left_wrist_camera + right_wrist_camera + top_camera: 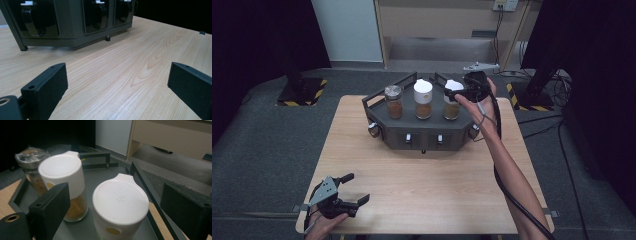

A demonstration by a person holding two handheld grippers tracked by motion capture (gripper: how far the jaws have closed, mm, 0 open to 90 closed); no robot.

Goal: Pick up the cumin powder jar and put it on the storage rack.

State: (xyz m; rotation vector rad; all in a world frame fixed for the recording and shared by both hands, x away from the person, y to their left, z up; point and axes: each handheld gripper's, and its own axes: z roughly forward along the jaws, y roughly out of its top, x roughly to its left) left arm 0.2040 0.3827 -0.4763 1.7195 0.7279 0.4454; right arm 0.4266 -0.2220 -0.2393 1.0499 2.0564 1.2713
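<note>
Jaws of the right gripper [112,202] stand wide around the right white-lidded jar [120,207] (not pressing it). Left gripper [117,85] gapes empty over the near table [140,62]

We see a counter [140,62] of pale, matt wood with clear grain under the left gripper [117,82], whose pads look dull, black and slightly grainy. Between the right gripper's [112,205] pads stands a clear glass jar [120,207] capped in smooth, faintly glossy white plastic, on a matt dark-grey rack [147,192].

White-capped spice jar [120,205] upright on rack's right end.
</note>
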